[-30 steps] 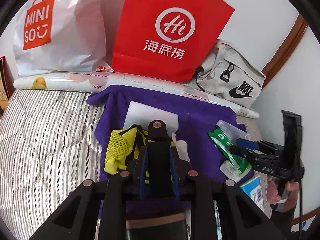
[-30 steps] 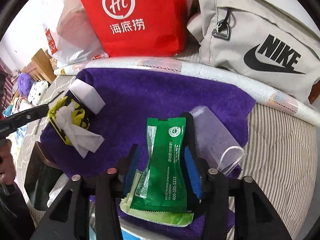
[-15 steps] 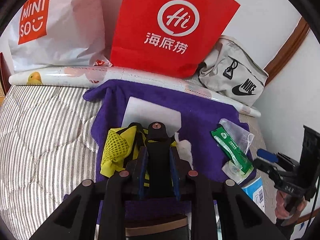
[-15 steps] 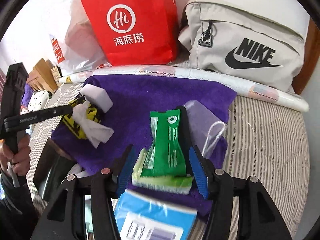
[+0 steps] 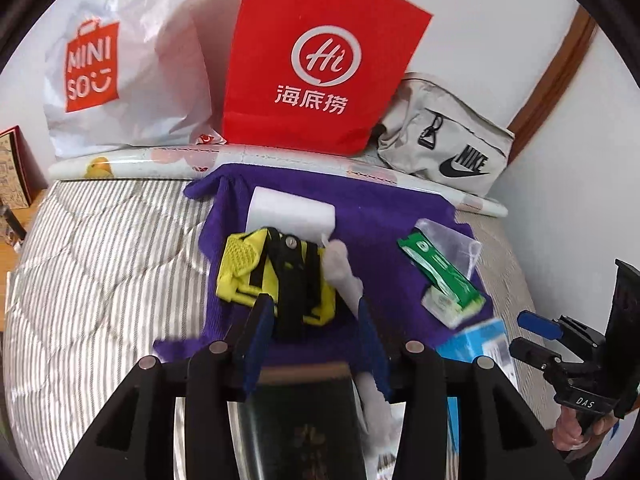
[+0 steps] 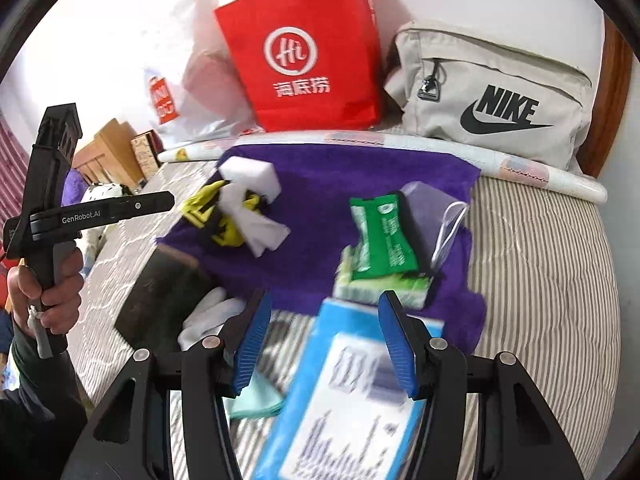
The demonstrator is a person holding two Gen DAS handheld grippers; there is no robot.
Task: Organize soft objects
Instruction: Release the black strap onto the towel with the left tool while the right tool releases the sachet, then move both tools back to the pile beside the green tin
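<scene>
**Soft things on the purple towel, both tools empty**

Your yellow mesh pouch (image 5: 256,268) lies on the purple towel (image 5: 376,216) on the striped bed (image 5: 100,264), touching one white sponge block (image 5: 290,212) and one crumpled tissue (image 5: 344,276). To its right sit one green packet (image 5: 438,270) and one clear plastic bag (image 5: 448,240). Your left tool (image 5: 314,320) tilts down above the pouch, jaws opening, gripping nothing. Your right tool (image 6: 326,336) is released, over one blue box (image 6: 352,392). Two shopping bags and one grey pouch line the wall.
</scene>
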